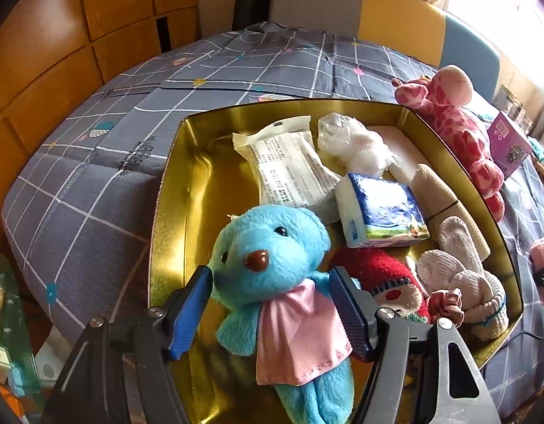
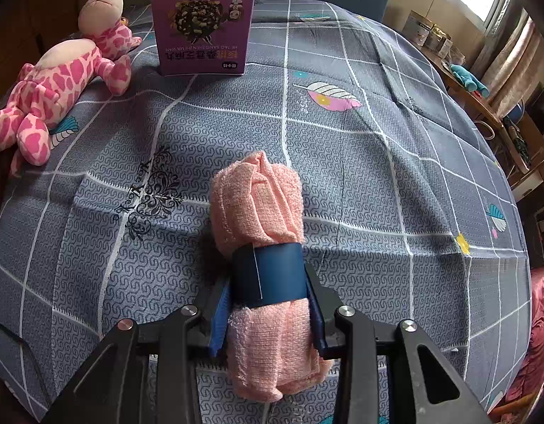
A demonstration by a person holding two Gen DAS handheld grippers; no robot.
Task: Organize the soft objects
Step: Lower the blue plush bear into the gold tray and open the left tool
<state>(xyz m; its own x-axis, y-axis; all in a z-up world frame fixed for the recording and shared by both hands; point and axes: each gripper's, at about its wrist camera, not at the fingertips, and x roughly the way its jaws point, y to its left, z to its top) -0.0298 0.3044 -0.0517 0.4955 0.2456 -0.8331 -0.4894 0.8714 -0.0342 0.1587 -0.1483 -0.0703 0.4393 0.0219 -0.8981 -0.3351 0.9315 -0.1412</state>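
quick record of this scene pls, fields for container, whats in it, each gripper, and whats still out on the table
container: gold tin on the grey checked tablecloth
in tin: paper packet, tissue pack, red sock, white gloves
left gripper: jaws open either side of blue plush bear, over the tin
right gripper: shut on rolled pink towel
still out: pink giraffe plush, purple box

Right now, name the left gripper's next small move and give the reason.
Probably lift the left gripper straight up and away. Its pads stand clear of the blue bear, which already lies inside the gold tin, so the drop looks done.
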